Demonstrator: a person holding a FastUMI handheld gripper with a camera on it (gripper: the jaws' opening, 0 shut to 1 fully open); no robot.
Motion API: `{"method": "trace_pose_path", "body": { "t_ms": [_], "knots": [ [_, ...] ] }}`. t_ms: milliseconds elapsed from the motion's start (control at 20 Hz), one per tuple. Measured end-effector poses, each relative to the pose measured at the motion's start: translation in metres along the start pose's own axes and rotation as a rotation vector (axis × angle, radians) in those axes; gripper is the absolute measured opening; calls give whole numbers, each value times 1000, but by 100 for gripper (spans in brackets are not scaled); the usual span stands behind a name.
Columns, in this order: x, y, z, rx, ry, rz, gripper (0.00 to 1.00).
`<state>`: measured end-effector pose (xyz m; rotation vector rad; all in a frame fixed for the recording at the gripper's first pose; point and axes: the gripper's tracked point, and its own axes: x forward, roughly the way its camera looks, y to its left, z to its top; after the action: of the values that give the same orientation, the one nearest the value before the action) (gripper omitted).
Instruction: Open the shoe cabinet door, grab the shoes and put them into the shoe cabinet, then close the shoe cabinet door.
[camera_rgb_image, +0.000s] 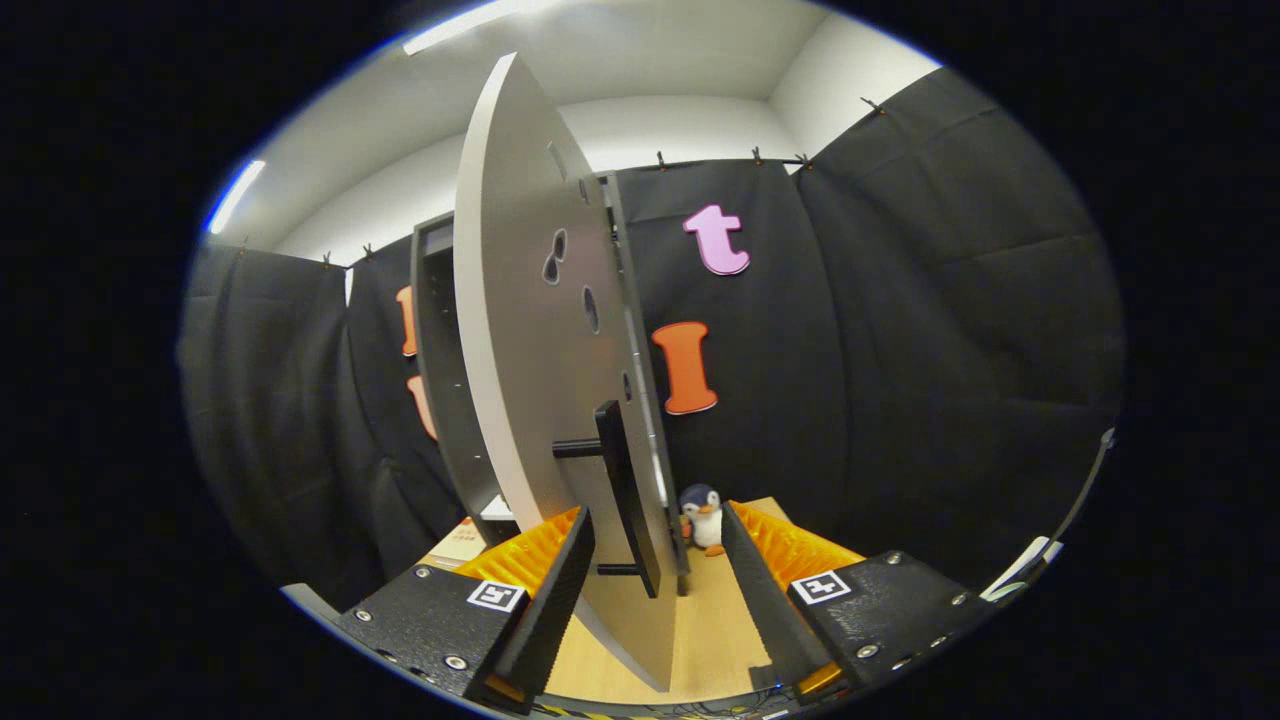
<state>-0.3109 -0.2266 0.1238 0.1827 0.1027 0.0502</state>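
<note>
Two ribbed orange fingers on black blocks framed the bottom of the gripper view, and the gripper stood wide open, holding nothing. Between the fingers rose the shoe cabinet door, a smooth, flat grey panel seen nearly edge-on, swung outward toward the camera, with a few oval holes in its face. Its handle, a slim black bar on two short posts, stood upright just ahead of the left finger; whether that finger touched the door's face could not be told from this angle. A clear gap separated the handle from the right finger. Behind the door, the dark grey frame of the shoe cabinet stood upright, its inside partly visible as a narrow dark slot. Pale wooden floor showed between the fingers, open on the right side of the door. Beyond the right finger sat a small plush penguin, near the door's hinge edge.
</note>
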Motion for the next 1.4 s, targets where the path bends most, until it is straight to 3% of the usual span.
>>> {"method": "trace_pose_path", "body": {
  "t_ms": [200,400,1150,1400],
  "knots": [
    [18,55,-7,-21,9,123,82],
    [31,77,-10,-35,20,192,82],
    [70,96,-7,-70,41,308,84],
    [87,105,-8,-103,39,329,90]
  ]
}}
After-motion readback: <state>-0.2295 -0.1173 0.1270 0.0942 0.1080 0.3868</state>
